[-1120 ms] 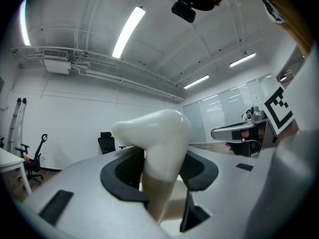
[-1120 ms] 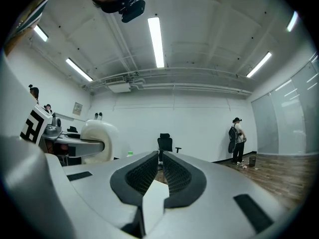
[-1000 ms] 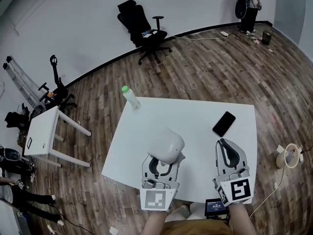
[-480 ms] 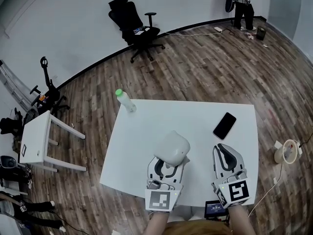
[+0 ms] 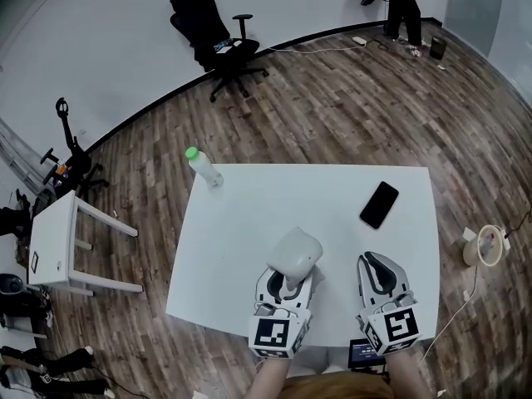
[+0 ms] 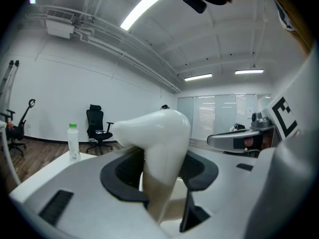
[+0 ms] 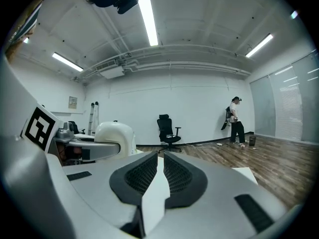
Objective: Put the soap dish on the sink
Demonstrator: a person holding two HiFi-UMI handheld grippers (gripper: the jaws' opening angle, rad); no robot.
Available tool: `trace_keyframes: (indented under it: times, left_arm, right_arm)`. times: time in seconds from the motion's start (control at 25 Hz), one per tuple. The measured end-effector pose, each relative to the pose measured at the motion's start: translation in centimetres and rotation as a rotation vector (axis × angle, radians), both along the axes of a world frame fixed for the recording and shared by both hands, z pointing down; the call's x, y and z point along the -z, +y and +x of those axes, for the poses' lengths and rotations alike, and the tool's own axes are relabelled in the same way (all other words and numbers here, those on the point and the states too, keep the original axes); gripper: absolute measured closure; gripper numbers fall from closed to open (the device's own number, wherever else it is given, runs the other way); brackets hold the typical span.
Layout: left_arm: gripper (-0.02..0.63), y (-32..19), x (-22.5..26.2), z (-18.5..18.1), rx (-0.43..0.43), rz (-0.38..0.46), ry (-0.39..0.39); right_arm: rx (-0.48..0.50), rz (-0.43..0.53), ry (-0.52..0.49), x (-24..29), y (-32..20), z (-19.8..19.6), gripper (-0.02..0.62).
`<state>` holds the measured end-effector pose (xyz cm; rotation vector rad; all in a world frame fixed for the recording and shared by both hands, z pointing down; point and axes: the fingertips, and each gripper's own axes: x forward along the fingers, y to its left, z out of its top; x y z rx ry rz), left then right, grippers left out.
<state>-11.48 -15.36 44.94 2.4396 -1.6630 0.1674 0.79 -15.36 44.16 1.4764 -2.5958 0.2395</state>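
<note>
The soap dish [image 5: 294,252] is a smooth, rounded white piece. My left gripper [image 5: 290,278] is shut on it over the near part of the white table [image 5: 249,214]. In the left gripper view the soap dish [image 6: 159,133] stands up between the black pads [image 6: 124,171] of the left gripper [image 6: 160,176] and hides the gap. My right gripper [image 5: 379,263] hovers beside it on the right, pads almost together with nothing in them. In the right gripper view the right gripper [image 7: 160,172] shows only a thin slit. No sink shows in any view.
A black phone [image 5: 379,204] lies at the table's right. A clear bottle with a green cap [image 5: 202,168] stands at the far left corner. On the wood floor are a small white side table [image 5: 58,239], an office chair [image 5: 212,32] and a round reel [image 5: 482,245]. A person [image 5: 399,7] stands by the far wall.
Both grippers have sunk toward the table near its front edge. The left one still holds the soap dish. The head view has shifted slightly.
</note>
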Motion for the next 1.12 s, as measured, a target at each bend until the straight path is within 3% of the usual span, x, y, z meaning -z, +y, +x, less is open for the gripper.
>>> trace_keyframes:
  times: [0.24, 0.52, 0.64, 0.84, 1.12]
  left_arm:
    - [0.419, -0.4, -2.3, 1.2, -0.038, -0.068, 0.021]
    - [0.419, -0.6, -5.9, 1.9, -0.07, -0.164, 0.043]
    - [0.419, -0.9, -7.1, 2.3, -0.09, -0.203, 0.067]
    - [0.419, -1.0, -9.7, 3.8, -0.156, -0.293, 0.152]
    - [0.419, -0.7, -12.4, 3.9, -0.165, -0.383, 0.274]
  right_arm:
    - [-0.005, -0.06, 0.004, -2.5, -0.1, 0.4, 0.574]
    - [-0.012, -0.258, -0.12, -7.1, -0.3, 0.7, 0.574]
    - [0.002, -0.304, -0.114, -8.4, -0.1, 0.7, 0.574]
    - [0.019, -0.373, -0.099, -11.1, 0.3, 0.8, 0.568]
    - [0.051, -0.44, -0.135, -12.5, 0.5, 0.2, 0.526]
